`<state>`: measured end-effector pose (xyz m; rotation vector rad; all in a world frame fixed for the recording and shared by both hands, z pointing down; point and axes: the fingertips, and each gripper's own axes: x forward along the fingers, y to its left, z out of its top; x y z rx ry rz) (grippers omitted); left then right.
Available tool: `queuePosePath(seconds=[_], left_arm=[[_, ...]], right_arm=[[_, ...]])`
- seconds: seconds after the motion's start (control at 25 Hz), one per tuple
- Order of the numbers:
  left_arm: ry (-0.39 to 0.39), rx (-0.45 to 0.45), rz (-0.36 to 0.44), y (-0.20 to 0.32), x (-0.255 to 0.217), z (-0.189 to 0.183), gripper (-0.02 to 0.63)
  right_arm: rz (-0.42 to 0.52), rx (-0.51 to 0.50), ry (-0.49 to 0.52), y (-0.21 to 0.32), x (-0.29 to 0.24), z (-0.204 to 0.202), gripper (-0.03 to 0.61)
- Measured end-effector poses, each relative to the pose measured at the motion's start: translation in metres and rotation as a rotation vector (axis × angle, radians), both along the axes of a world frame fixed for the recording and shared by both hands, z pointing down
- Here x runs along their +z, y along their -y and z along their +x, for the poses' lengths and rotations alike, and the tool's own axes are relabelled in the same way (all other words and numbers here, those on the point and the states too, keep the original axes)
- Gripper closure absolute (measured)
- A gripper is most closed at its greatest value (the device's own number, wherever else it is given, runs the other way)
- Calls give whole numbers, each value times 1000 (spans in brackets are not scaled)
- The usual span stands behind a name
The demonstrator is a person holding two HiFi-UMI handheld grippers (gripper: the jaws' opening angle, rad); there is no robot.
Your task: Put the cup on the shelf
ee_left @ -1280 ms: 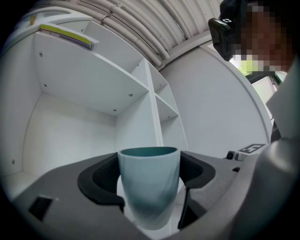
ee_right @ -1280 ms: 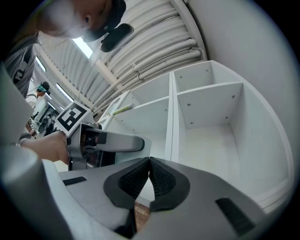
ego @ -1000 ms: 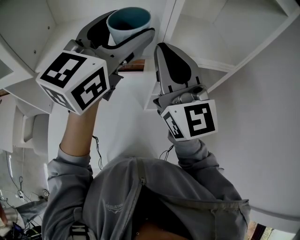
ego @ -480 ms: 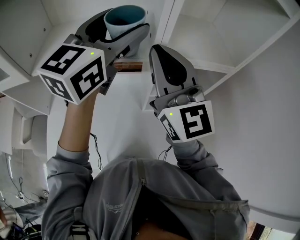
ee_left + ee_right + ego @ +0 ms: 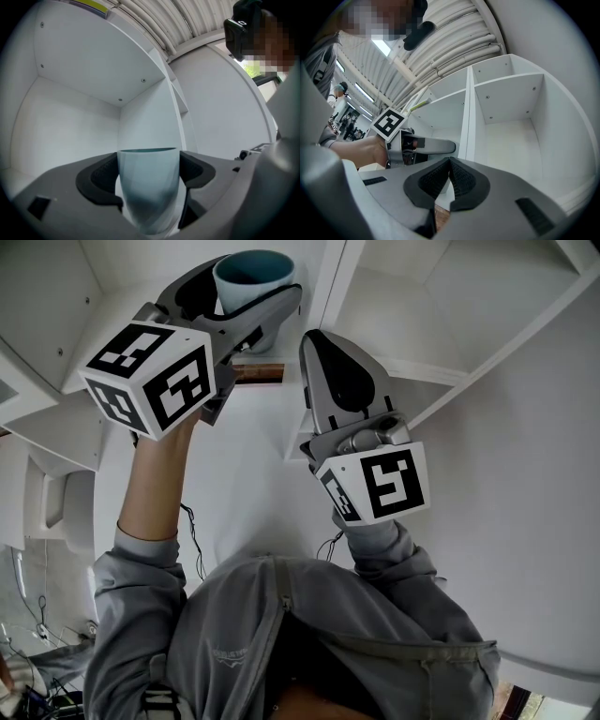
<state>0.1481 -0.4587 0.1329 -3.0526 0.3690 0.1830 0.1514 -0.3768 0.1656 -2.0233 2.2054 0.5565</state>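
Cup [image 5: 253, 273]: pale blue outside, darker teal inside, upright with its mouth up. It sat between the pads of the left gripper [image 5: 260, 282]. In the left gripper view both dark pads pressed against the sides of the cup [image 5: 147, 187], so the grip was closed on it.

Place: the cup was just left of the divider [image 5: 333, 277] of the white shelf [image 5: 403, 296], at the mouth of the compartment on that side. Could not tell whether its base touched the board below.

The compartment's back wall [image 5: 70, 126] showed behind the cup, left of the divider [image 5: 176, 117], bare and white.

Right gripper [image 5: 314, 338]: jaws shut together, nothing between them. Its tip was near the foot of the divider, a little to its left. In its own view the closed pads [image 5: 450, 173] pointed at the divider [image 5: 468, 112], with the left gripper [image 5: 452, 147] reaching in from the divider's left.

Marker cubes: one on the left gripper [image 5: 150, 381], far left of the divider; one on the right gripper [image 5: 380, 484], below it.

Person: bare left forearm [image 5: 159, 493] and grey jacket [image 5: 281, 634], low beneath the divider.
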Motion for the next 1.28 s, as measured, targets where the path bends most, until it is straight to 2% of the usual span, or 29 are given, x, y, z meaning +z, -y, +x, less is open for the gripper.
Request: queuePosePath(seconds=[0.44, 0.6, 0.8, 0.92, 0.96, 1.04, 1.12, 1.2, 1.28], left_arm=[[23, -44, 9, 3, -1, -4, 181], [18, -54, 0, -2, 0, -20, 178], [-26, -66, -41, -10, 0, -44, 179], [-44, -90, -33, -18, 0, -58, 192], [-55, -99, -31, -22, 0, -63, 225], [-82, -116, -30, -28, 0, -73, 380], [-91, -131, -32, -36, 3, -80, 472], [-85, -147, -28, -44, 7, -86, 555], [-76, -162, -25, -53, 13, -91, 590]], right_arm=[[1, 8, 4, -6, -4, 0, 551], [3, 14, 3, -14, -3, -5, 551], [3, 25, 9, -22, -2, -7, 551], [9, 26, 14, -29, -2, -9, 551], [10, 25, 16, -32, -1, -11, 551], [11, 23, 19, -38, 0, -15, 551], [14, 20, 18, -44, -1, -21, 551], [21, 19, 17, -51, -2, -26, 551], [24, 24, 15, -59, -2, -31, 551]])
